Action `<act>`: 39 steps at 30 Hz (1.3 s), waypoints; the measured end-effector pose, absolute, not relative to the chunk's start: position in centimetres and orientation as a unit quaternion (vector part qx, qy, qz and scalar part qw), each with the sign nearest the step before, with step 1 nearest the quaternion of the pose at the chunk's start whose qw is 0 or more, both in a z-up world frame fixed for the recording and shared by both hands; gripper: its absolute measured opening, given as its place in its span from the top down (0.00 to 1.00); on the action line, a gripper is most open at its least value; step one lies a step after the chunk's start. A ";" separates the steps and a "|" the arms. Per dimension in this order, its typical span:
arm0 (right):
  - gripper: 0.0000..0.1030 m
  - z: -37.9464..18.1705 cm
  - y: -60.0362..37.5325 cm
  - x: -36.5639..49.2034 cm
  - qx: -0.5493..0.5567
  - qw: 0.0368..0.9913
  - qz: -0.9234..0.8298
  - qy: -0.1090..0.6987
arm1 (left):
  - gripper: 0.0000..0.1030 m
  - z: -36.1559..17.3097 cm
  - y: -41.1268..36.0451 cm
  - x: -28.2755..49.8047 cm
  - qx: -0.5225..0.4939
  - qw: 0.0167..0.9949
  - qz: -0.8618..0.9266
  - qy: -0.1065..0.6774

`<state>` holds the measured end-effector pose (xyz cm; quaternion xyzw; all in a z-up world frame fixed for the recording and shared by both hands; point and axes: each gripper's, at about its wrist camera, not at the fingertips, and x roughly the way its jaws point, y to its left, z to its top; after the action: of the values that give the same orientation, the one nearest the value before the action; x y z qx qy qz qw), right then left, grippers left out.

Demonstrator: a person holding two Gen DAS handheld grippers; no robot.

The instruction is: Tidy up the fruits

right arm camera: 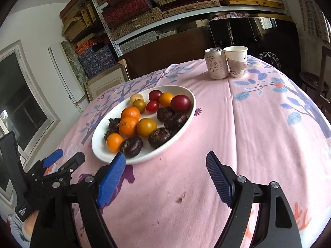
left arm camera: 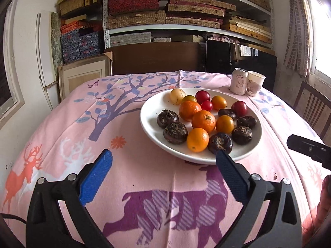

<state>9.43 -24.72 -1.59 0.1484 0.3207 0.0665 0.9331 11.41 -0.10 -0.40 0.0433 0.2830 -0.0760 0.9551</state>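
Pink deer-print cloth covered worktop [left arm camera: 144, 181]. Left claw [left arm camera: 163, 157] hovered low before shallow white ceramic plate [left arm camera: 149, 124], blue pads spread apart, gripping nothing. Plate carried all fruit: dark brown water chestnuts [left arm camera: 175, 133], orange tangerines [left arm camera: 203, 122], red cherry tomatoes [left arm camera: 202, 96] loosely mingled, perhaps sorted, perhaps awaiting sorting. Right claw [right arm camera: 165, 161] likewise gaped empty near plate's rim, ready to reach.

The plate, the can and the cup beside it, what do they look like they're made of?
The plate looks like glazed white ceramic, smooth with soft highlights, though hard plastic can't be ruled out. The can looks like thin metal with a printed matte white wrap and a silvery rim. The cup looks like paper: thin rolled lip, dull printed wall.
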 end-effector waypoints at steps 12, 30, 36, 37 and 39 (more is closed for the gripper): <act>0.04 -0.6 -22.7 6.3 0.069 0.957 0.033 0.279 | 0.05 -0.2 -1.2 8.3 0.052 0.958 -0.056 0.278; 0.04 -1.0 -21.9 6.5 0.051 0.954 0.029 0.293 | 0.05 -0.3 -2.2 8.2 0.078 0.954 -0.033 0.286; 0.04 -1.0 -21.9 6.4 0.050 0.954 0.029 0.294 | 0.05 -0.3 -2.6 8.0 0.084 0.955 -0.039 0.282; 0.04 -1.0 -21.9 6.4 0.050 0.954 0.029 0.294 | 0.05 -0.3 -2.6 8.0 0.084 0.955 -0.041 0.282; 0.04 -1.0 -21.9 6.4 0.050 0.954 0.029 0.294 | 0.05 -0.3 -2.7 7.8 0.085 0.955 -0.043 0.280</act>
<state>6.42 -21.86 -1.01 0.0502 0.2940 0.0294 0.9540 7.84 -2.71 -0.30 0.0854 0.2795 -0.0434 0.9554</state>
